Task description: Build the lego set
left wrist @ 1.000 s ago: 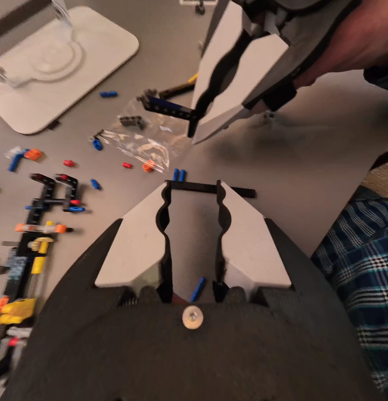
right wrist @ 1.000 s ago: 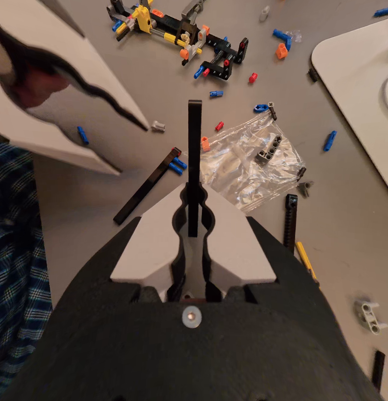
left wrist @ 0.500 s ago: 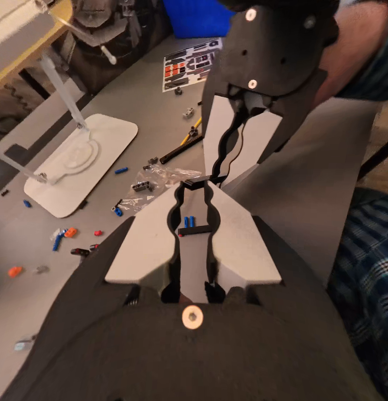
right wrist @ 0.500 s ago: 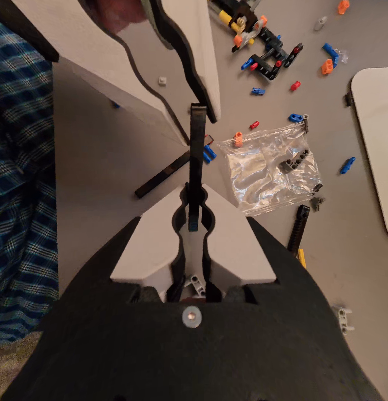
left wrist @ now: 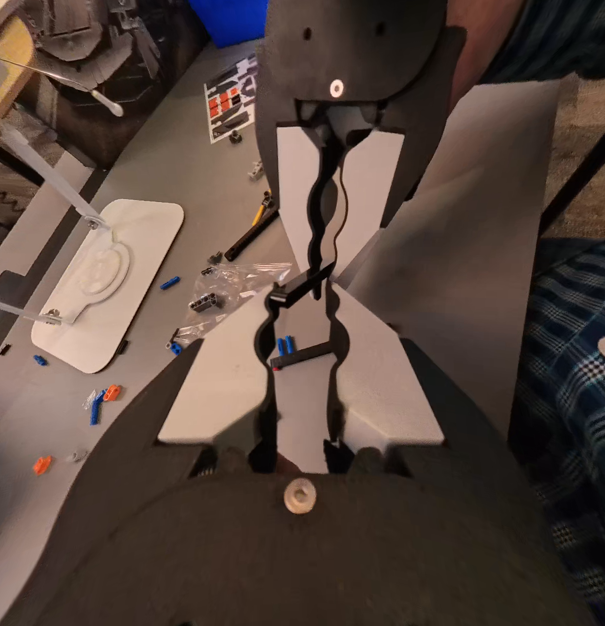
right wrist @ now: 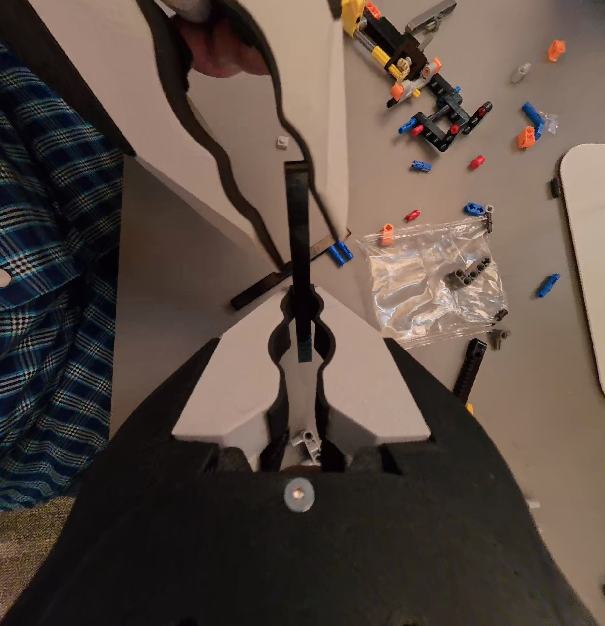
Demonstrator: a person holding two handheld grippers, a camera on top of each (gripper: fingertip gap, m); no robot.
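Lego beam (right wrist: 299, 257), long and black, we held clenched in our right gripper (right wrist: 300, 298), offering its far end to the gaping, seemingly empty left gripper (left wrist: 299, 298) for regripping.

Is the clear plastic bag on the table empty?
No, the clear plastic bag holds a dark grey piece, seen through it.

left hand-held gripper (left wrist: 299, 298) raised, jaws now straddling held black beam (right wrist: 299, 250)
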